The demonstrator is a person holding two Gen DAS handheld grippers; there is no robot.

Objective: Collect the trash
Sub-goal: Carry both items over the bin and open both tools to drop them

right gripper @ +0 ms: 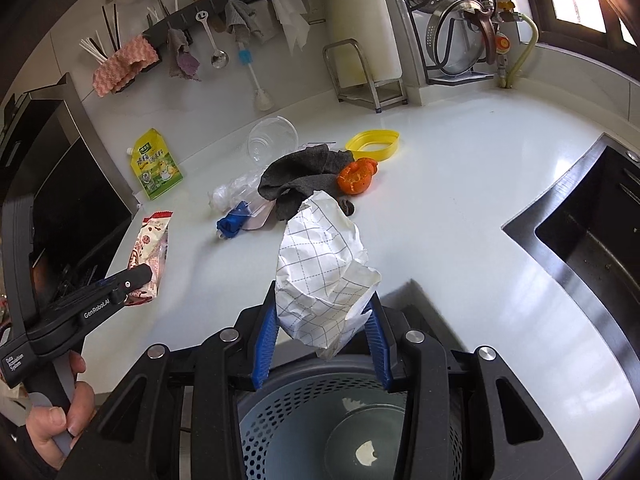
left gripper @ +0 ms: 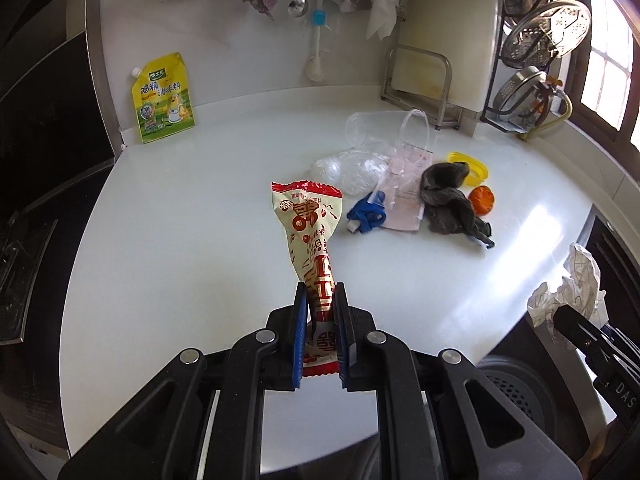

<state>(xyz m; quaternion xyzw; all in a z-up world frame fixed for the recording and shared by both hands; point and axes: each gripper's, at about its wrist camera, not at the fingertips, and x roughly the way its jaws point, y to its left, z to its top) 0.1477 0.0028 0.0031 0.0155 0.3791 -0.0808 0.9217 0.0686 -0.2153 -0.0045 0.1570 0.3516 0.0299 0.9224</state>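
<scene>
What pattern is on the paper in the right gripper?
White crumpled paper with a thin dark grid, clearest in the right wrist view.

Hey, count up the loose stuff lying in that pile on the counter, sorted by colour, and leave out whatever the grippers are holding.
Clear: 2, plastic cup, plastic bag
Yellow: 1, ring lid
Orange: 1, orange peel
Grey: 1, cloth
Blue: 1, blue scrap
Pink: 1, paper slip
Total: 7

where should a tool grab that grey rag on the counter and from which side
Pinch the grey rag on its raised, bunched hump, coming from above. It lies crumpled in thick folds, so the top ridge offers bulk to close on. The orange peel touches its right side, so approach from the left.
</scene>
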